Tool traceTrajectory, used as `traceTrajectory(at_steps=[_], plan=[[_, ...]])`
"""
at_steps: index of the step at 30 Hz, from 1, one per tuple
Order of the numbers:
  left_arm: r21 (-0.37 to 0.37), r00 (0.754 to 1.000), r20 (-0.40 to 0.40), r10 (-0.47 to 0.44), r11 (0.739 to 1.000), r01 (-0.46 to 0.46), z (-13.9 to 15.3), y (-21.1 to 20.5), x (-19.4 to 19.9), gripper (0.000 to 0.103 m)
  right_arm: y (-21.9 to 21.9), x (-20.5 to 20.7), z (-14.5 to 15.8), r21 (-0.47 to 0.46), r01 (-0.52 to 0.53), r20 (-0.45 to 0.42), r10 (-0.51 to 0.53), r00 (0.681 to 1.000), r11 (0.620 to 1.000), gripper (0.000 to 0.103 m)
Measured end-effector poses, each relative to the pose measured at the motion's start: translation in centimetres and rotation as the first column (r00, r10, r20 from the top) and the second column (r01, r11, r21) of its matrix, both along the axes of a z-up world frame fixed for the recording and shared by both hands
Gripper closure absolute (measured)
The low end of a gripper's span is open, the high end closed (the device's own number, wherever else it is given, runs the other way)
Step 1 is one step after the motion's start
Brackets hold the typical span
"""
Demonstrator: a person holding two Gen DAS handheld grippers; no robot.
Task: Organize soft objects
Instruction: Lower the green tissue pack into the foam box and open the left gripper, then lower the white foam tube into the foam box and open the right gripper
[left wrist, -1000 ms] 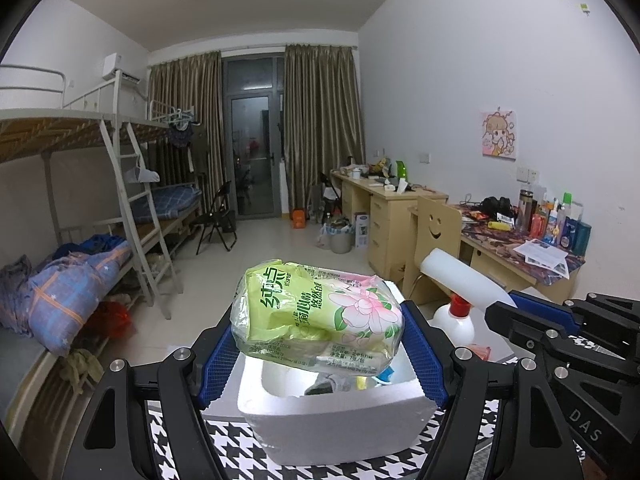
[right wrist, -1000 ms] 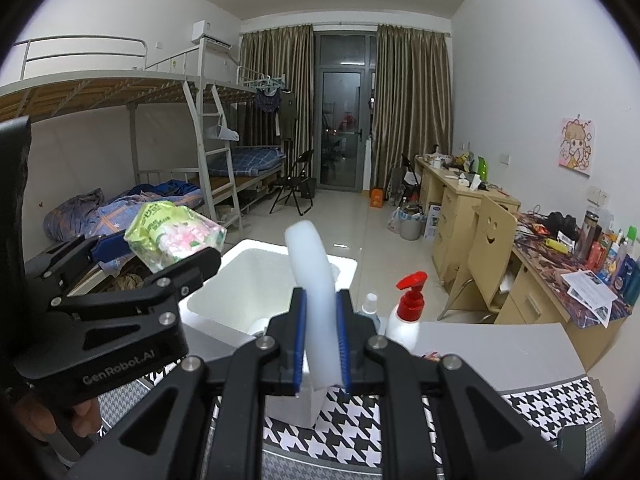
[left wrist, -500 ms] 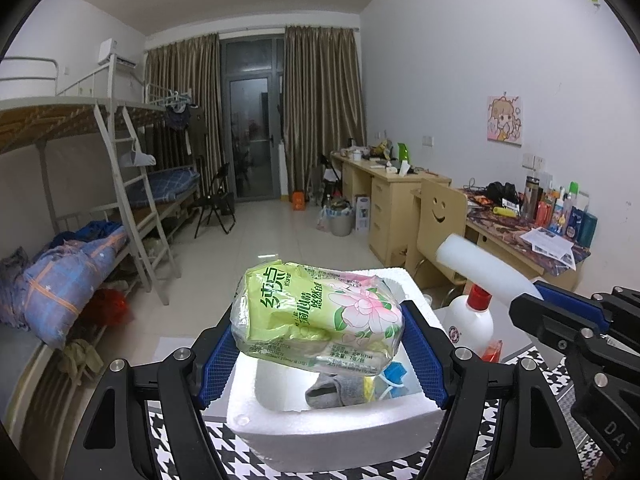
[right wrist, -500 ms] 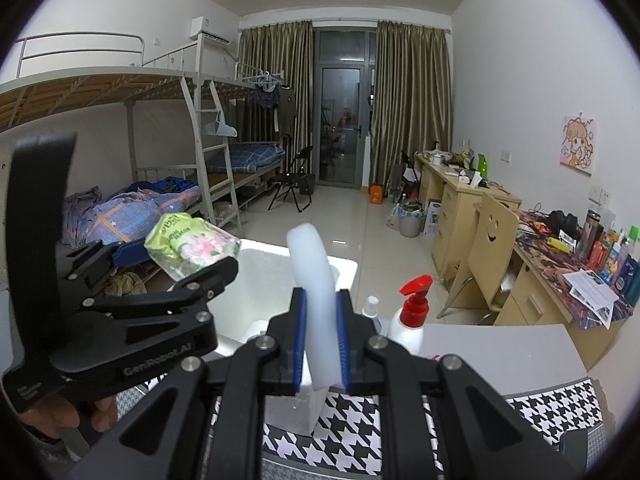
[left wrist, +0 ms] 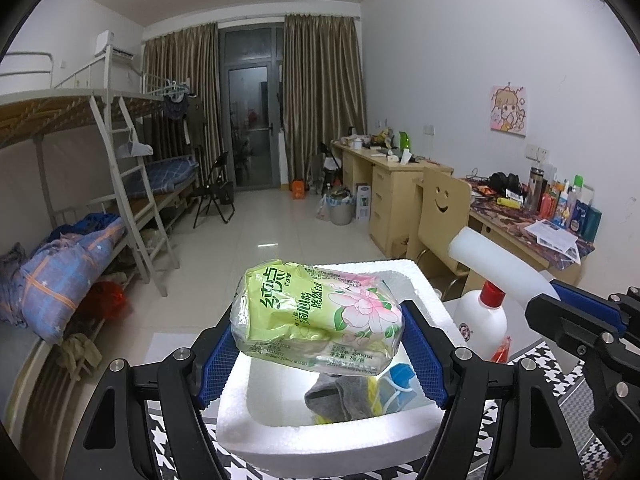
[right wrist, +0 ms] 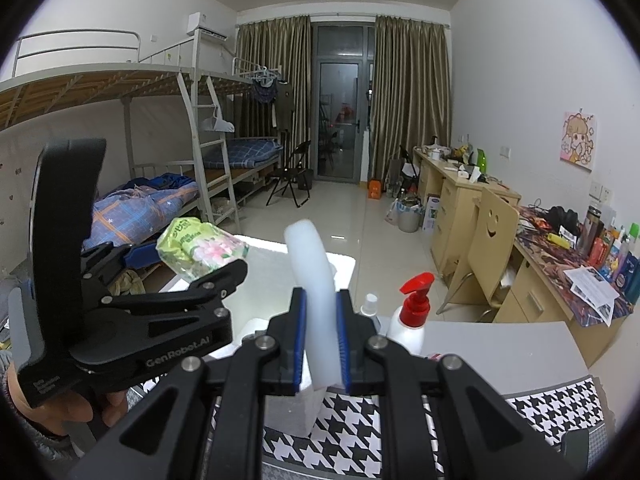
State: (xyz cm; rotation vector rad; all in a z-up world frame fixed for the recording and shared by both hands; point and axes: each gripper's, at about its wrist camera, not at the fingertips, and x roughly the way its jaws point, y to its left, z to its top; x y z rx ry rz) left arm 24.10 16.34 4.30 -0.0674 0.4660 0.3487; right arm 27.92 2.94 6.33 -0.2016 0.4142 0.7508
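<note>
Currently the step in hand is the deposit of a held item into the box. Nearest the camera, the left gripper (left wrist: pixel 320 344) grasps a pack of tissues (left wrist: pixel 316 320) — both blue pads press on its ends, and the pack hangs above the open foam box (left wrist: pixel 320 436), clear of the rim. Below it, inside the box, lie a grey sock (left wrist: pixel 340 396) and a blue-and-yellow item that is partly hidden. The box stands on a checked cloth (left wrist: pixel 560 368).

To the right, the right gripper (right wrist: pixel 322 344) is clenched on a white foam strip (right wrist: pixel 316 280), which stands upright between its pads and curves over at the top. Just beyond the box stands a pump bottle (right wrist: pixel 412 320) with a red head; a smaller spray bottle (right wrist: pixel 370 308) sits beside it.

Next move, as judged: lower the pack further into the box, then release the pads so it drops beside the sock. The pack is soft, so it should settle without rebound.

Difference from one second ago — in the left wrist view the box interior shows more fully, the sock is now in plain sight, and the pack sits further over the opening. The right gripper and its strip hold the same place.
</note>
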Motion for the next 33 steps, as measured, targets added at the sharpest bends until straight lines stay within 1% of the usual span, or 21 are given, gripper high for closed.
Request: traceTrajectory(at_steps=[12,14,16,19,25,33], plan=[[-0.014,0.999,-0.036,-0.007,1.000,0.006,-0.5,0.6,1.6,0.024,0.1,0.3,-0.1,-0.003,0.007,-0.006,-0.007,1.000,1.000,0.085],[-0.019,0.999,-0.038,-0.010,1.000,0.009,-0.6,0.7,1.6,0.020,0.1,0.6,-0.3,-0.004,0.009,-0.011,-0.009,1.000,1.000,0.085],[-0.020,1.000,-0.031,-0.006,1.000,0.006,-0.5,0.8,1.5,0.012,0.1,0.8,-0.4,-0.006,0.010,-0.014,-0.010,1.000,1.000,0.085],[-0.012,1.000,-0.024,-0.003,1.000,0.003,-0.5,0.8,1.3,0.008,0.2,0.7,-0.5,-0.008,0.008,-0.013,-0.008,1.000,1.000,0.085],[-0.009,1.000,-0.012,0.021,1.000,-0.021,-0.4,1.1,0.9,0.005,0.3,0.7,-0.5,-0.011,0.003,-0.010,-0.003,1.000,1.000,0.085],[-0.001,0.998,0.013,0.058,0.998,-0.058,0.0,1.5,-0.7,0.001,0.9,0.9,-0.7,-0.016,-0.015,-0.016,0.015,1.000,1.000,0.085]])
